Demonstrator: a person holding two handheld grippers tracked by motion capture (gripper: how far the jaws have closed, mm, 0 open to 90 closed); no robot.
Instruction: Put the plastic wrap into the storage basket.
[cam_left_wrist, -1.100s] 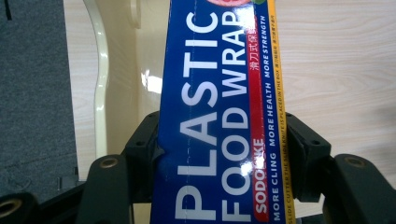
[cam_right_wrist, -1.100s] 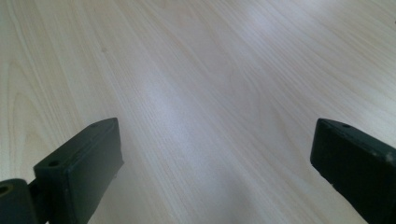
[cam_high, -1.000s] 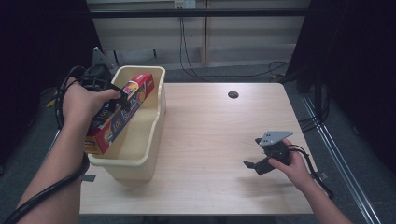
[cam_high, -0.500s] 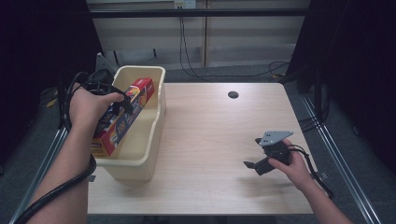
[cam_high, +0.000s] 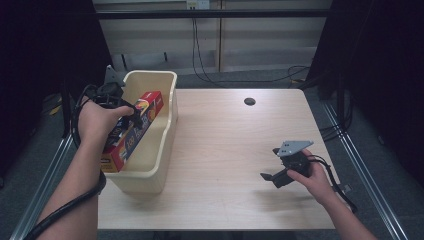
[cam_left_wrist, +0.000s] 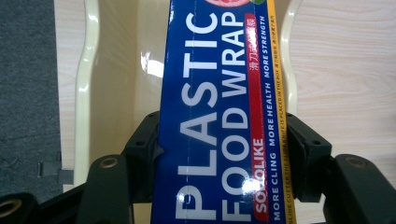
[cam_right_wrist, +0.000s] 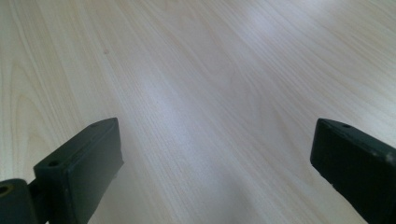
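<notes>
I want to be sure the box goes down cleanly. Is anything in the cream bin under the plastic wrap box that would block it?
Nothing visible does. The left gripper is shut on the long blue and red cardboard plastic food wrap box, tilted over the cream plastic bin. The bin's inside walls beside the box look bare; the floor under it is hidden.

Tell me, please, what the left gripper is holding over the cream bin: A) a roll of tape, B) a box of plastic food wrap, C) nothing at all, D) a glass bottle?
B: in the left gripper view the left gripper has its jaws closed on both sides of a blue box of plastic food wrap, with the cream bin beneath it.
</notes>
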